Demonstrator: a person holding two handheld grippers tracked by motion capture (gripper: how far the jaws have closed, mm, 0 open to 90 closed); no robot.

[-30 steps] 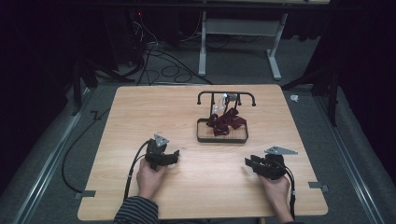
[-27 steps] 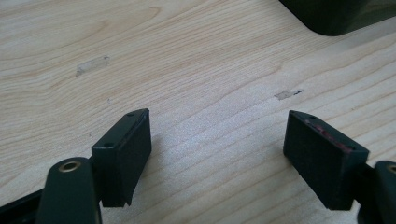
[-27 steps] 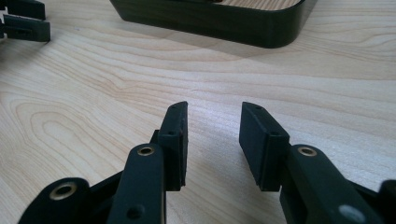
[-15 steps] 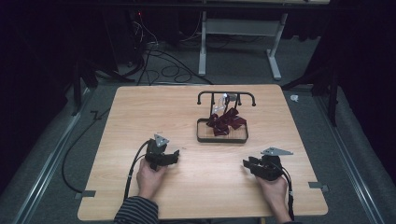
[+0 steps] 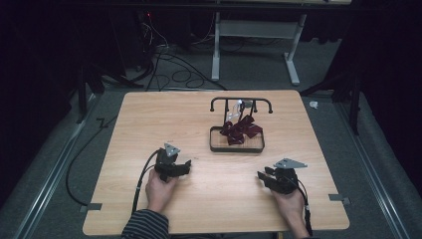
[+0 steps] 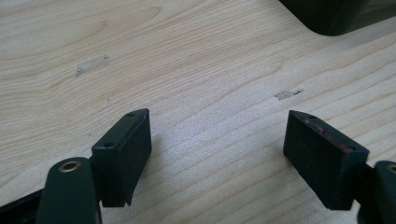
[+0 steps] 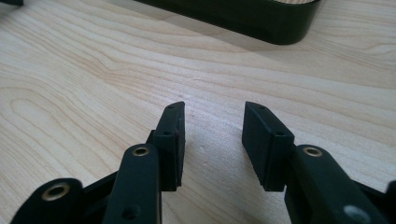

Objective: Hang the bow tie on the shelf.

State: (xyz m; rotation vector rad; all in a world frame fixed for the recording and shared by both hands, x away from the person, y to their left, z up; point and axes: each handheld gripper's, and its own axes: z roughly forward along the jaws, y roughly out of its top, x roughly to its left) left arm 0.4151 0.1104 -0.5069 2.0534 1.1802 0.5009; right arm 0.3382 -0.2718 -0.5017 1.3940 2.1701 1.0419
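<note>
A black tray (image 5: 237, 147) sits right of the table's centre, with dark red crumpled pieces (image 5: 240, 129) heaped in it under a black rack (image 5: 241, 102). My left gripper (image 5: 185, 167) rests low on the wood at the front left, open wide with nothing between its jaws (image 6: 217, 154). My right gripper (image 5: 263, 178) lies at the front right, open by a narrower gap and also empty (image 7: 212, 137). The tray's dark rim shows at the top of the left gripper view (image 6: 336, 16) and of the right gripper view (image 7: 261, 21).
The wooden table (image 5: 164, 114) has bare wood to the left and front of the tray. Cables (image 5: 174, 69) and a desk frame (image 5: 254, 45) stand on the grey floor beyond the far edge. A cable (image 5: 142, 179) trails from the left gripper.
My right gripper has shifted slightly left and forward on the table. The left gripper and the tray have stayed where they were.
</note>
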